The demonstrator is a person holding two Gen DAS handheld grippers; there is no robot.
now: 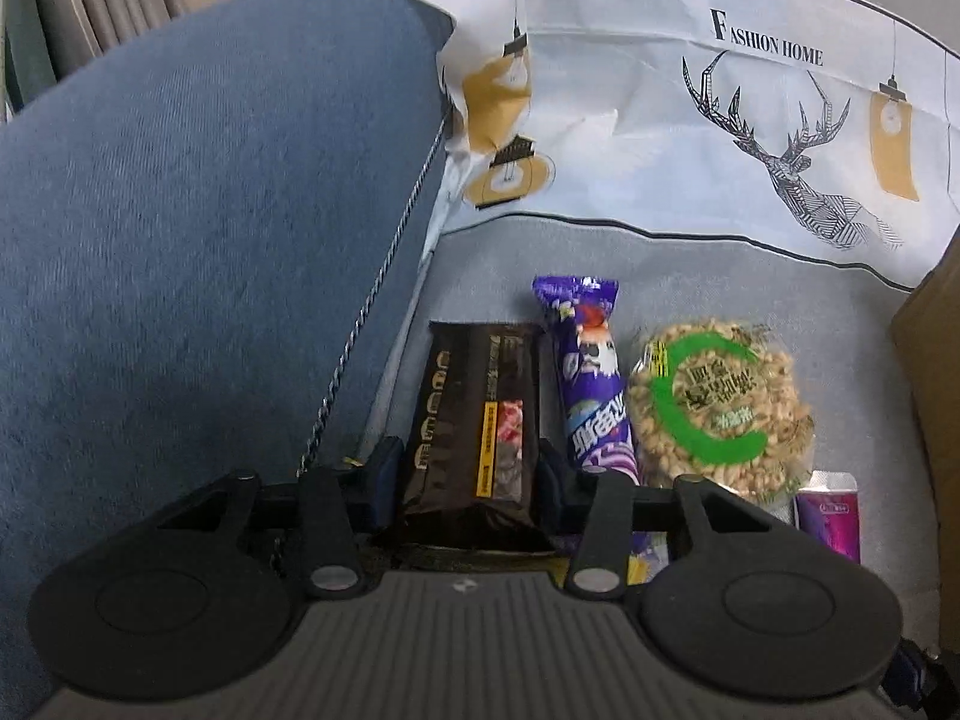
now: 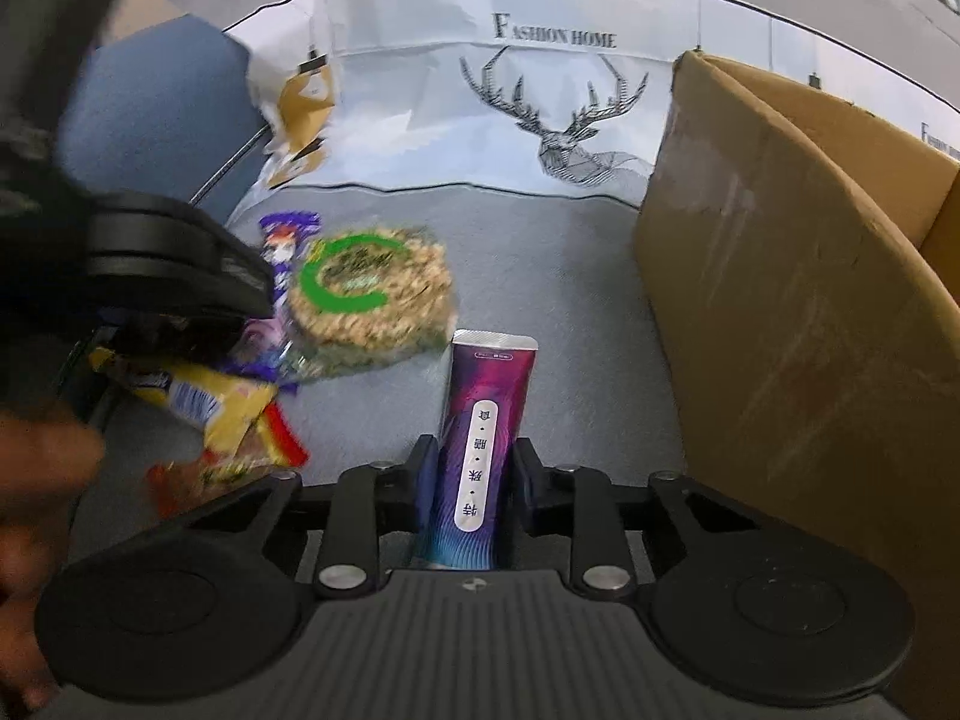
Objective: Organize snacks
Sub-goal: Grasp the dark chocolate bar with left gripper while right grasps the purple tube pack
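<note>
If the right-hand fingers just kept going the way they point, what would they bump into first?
The right gripper already has the purple-pink packet between its fingers. Beyond that lies bare grey cloth, then probably the deer-print sheet; depth is unclear.

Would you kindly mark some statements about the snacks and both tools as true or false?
1. The left tool straddles the black snack pack. True.
2. The right tool has a green bottle between its fingers. False: it is a purple-pink sachet.
3. The round puffed-grain cake has a green ring on its label. True.
4. The cardboard box stands left of the sachet. False: it stands on the right.
5. A deer is printed on the cloth. True.
</note>
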